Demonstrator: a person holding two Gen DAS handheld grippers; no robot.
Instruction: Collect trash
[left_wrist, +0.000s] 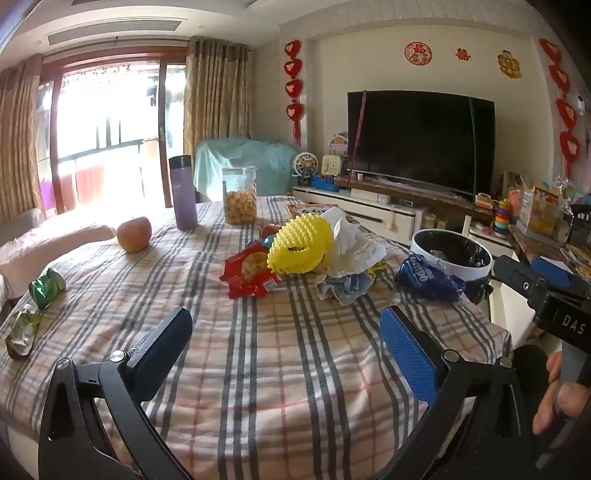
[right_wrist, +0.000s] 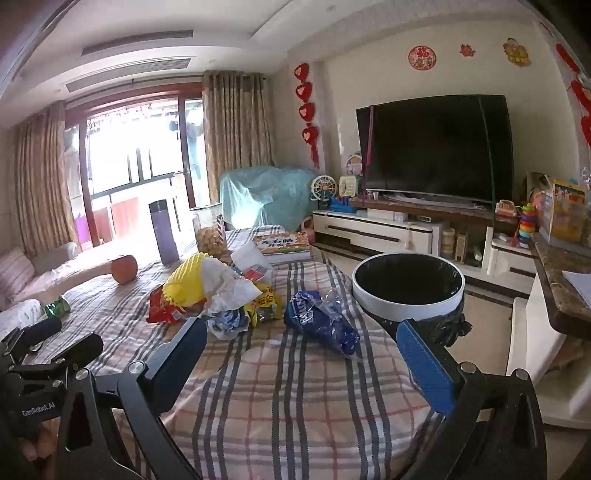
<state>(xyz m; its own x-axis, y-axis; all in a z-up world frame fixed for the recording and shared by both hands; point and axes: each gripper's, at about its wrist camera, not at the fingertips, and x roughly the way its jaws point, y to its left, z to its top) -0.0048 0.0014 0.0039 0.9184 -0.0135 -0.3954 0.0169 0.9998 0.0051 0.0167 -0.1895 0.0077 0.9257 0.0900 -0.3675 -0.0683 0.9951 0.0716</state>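
Observation:
A pile of trash lies mid-table: a yellow foam net (left_wrist: 299, 245) (right_wrist: 184, 284), white crumpled paper (left_wrist: 351, 240) (right_wrist: 225, 286), a red snack wrapper (left_wrist: 247, 273) (right_wrist: 164, 310) and a crumpled blue-white wrapper (left_wrist: 345, 288) (right_wrist: 229, 319). A blue chip bag (left_wrist: 428, 278) (right_wrist: 321, 321) lies near the table's right edge. Two green wrappers (left_wrist: 46, 282) (left_wrist: 22, 325) lie far left. A white-rimmed bin with a black liner (left_wrist: 452, 256) (right_wrist: 408, 286) stands beside the table. My left gripper (left_wrist: 284, 332) is open and empty, short of the pile. My right gripper (right_wrist: 303, 343) is open and empty, just before the blue bag.
On the plaid tablecloth (left_wrist: 258, 369) stand a purple flask (left_wrist: 183, 192), a clear cookie jar (left_wrist: 239, 194) and an apple (left_wrist: 135, 229). A book (right_wrist: 282, 243) lies behind the pile. A TV (right_wrist: 436, 147) on a white cabinet and a stone counter (right_wrist: 561, 280) are at right.

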